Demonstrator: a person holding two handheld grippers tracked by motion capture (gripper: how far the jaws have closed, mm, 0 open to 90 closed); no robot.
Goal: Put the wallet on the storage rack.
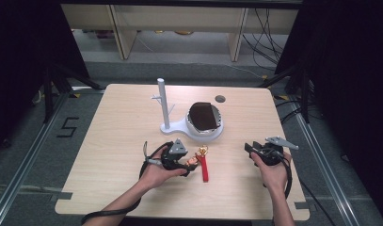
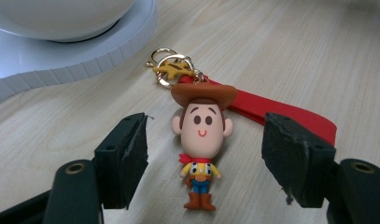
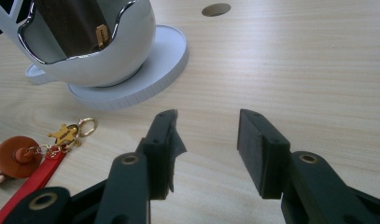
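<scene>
Your high view is evenly lit from above: the table (image 1: 132, 141) reads bright, the surroundings fall nearly black, and detail is soft and low in resolution. Your left gripper view is sharp on the figure keychain (image 2: 201, 140), with a soft shadow beneath it. In your right gripper view the white bowl (image 3: 103, 51) carries glare along its chrome rim.

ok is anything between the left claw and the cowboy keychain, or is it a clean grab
Nothing visible blocks it. In the left gripper view the cowboy figure lies on the bare table between the open jaws of the left claw, with a gap on each side. Its red strap trails off behind the right jaw.
</scene>
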